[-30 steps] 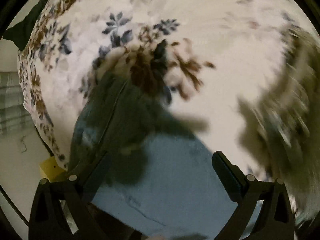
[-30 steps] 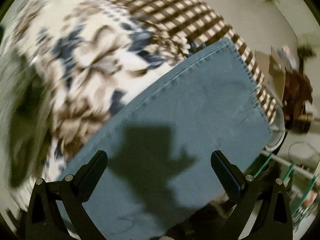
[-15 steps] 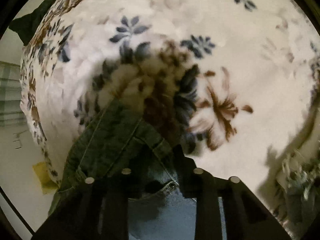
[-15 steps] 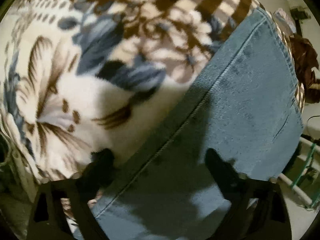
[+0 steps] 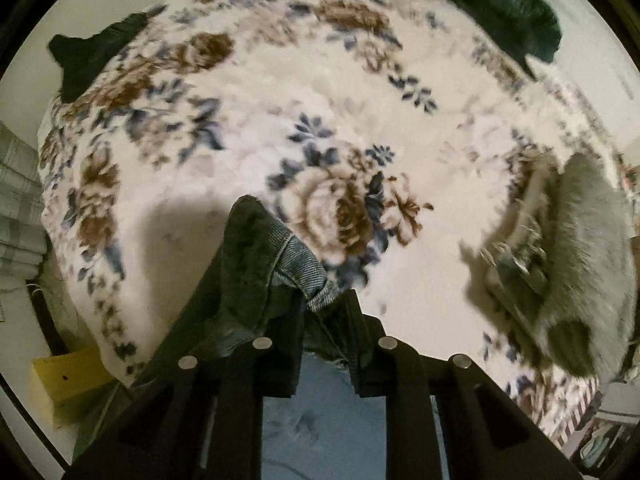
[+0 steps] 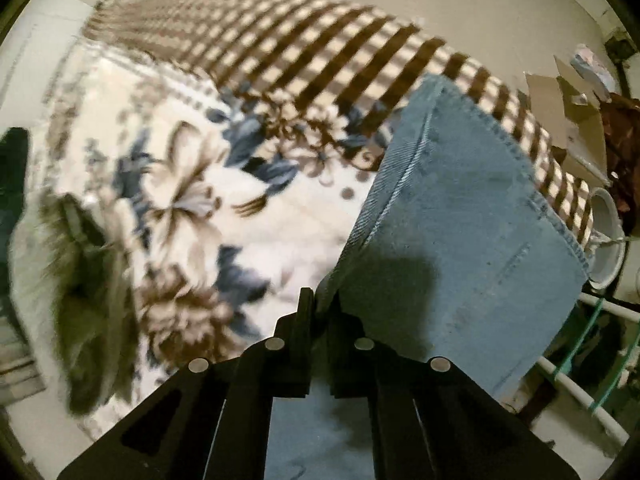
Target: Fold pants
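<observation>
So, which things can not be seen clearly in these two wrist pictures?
- Left wrist view: the left gripper covers where it pinches the jeans; the rest runs under the fingers.
- Left wrist view: the grey furry thing is motion-blurred, unidentifiable.
- Right wrist view: the right gripper hides the pinched edge; the jeans' lower part is cut by the frame.
- Right wrist view: the floral blanket is blurred.

Floral blanket (image 5: 360,92), grey furry garment (image 5: 580,264)

Each gripper (image 5: 326,312) (image 6: 320,312) is matte black plastic, studded with silver round pins.
</observation>
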